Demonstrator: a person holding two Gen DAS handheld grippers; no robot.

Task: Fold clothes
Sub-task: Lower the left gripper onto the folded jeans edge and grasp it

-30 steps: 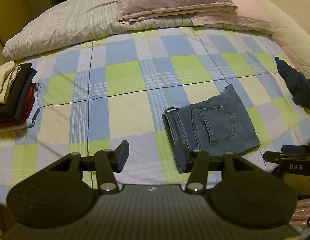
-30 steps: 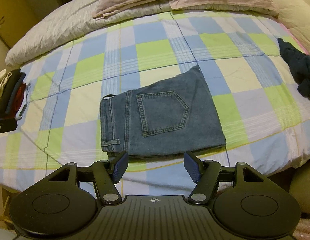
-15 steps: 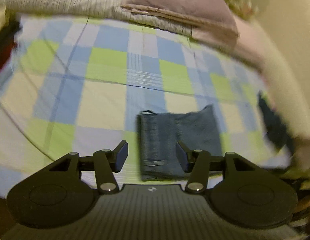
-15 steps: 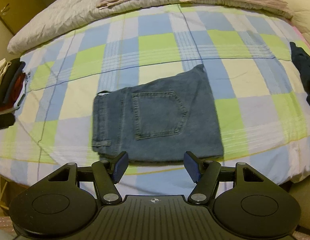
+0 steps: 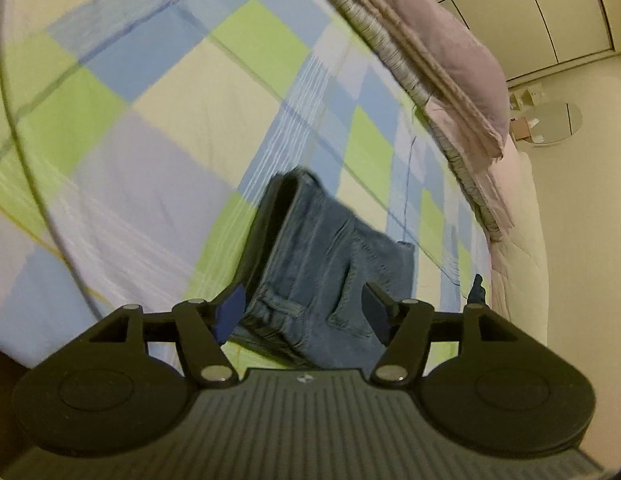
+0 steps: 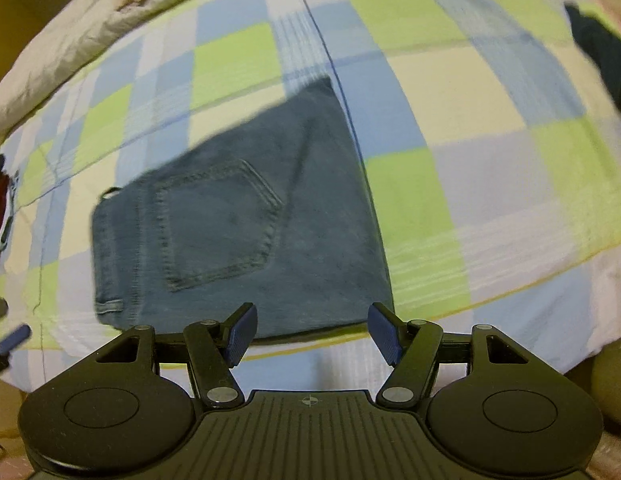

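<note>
The folded jeans (image 6: pixel 238 224) lie on the checked bedspread (image 6: pixel 450 92). My right gripper (image 6: pixel 312 334) hangs open at their near edge, holding nothing. My left gripper (image 5: pixel 304 316), jaws just widened, straddles their waistband end without pinching; only this view shows the pillow (image 5: pixel 442 60).

A home bedroom: a bed (image 5: pixel 158 148) under a blue, green and cream checked sheet, pillows (image 5: pixel 442 64) stacked at its head, panelled wardrobe doors (image 5: pixel 522 12) beyond the pillows, and folded jeans (image 6: pixel 238 232) lying on the bed.
</note>
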